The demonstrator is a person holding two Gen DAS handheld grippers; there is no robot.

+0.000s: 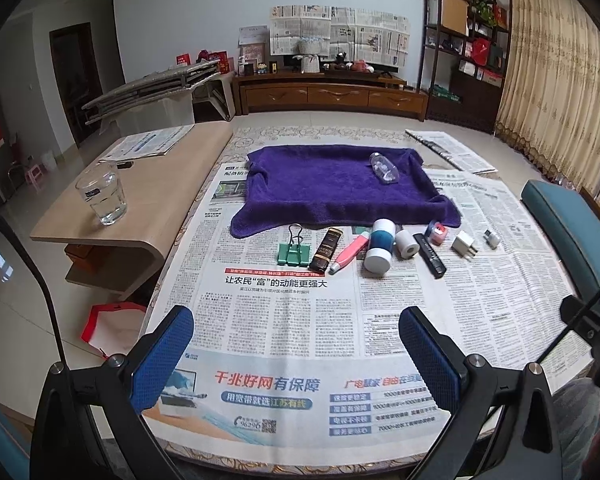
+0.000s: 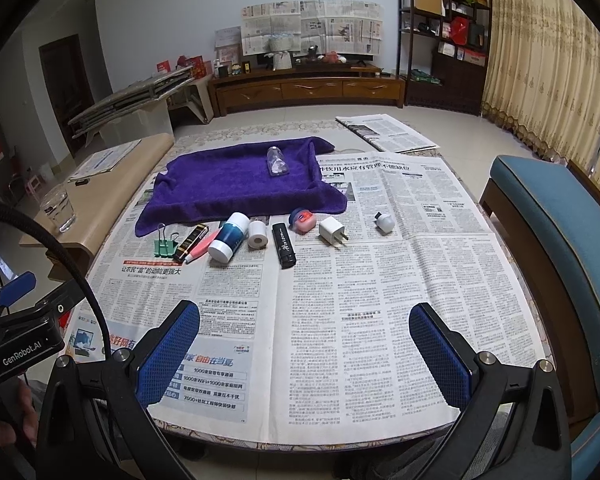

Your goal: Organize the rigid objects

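A row of small objects lies on the newspaper-covered table in front of a purple towel [image 1: 340, 184] [image 2: 240, 184]: green binder clip [image 1: 294, 254] [image 2: 165, 246], brown tube [image 1: 326, 250], pink tube [image 1: 350, 254], blue-and-white jar [image 1: 380, 250] [image 2: 230, 240], white roll [image 1: 407, 244] [image 2: 258, 235], black bar [image 1: 430, 256] [image 2: 284, 246], pink tub [image 1: 438, 232] [image 2: 303, 220], white charger [image 1: 465, 245] [image 2: 332, 231], small white adapter [image 1: 491, 238] [image 2: 384, 222]. A clear bottle [image 1: 384, 168] [image 2: 277, 162] lies on the towel. My left gripper [image 1: 296, 360] and right gripper [image 2: 304, 360] are open, empty, near the front edge.
A glass of water [image 1: 102, 194] [image 2: 58, 210] stands on a low wooden side table [image 1: 172, 184] at the left. A blue chair [image 2: 560, 240] stands at the right. A folded newspaper [image 2: 388, 132] lies at the table's far right corner.
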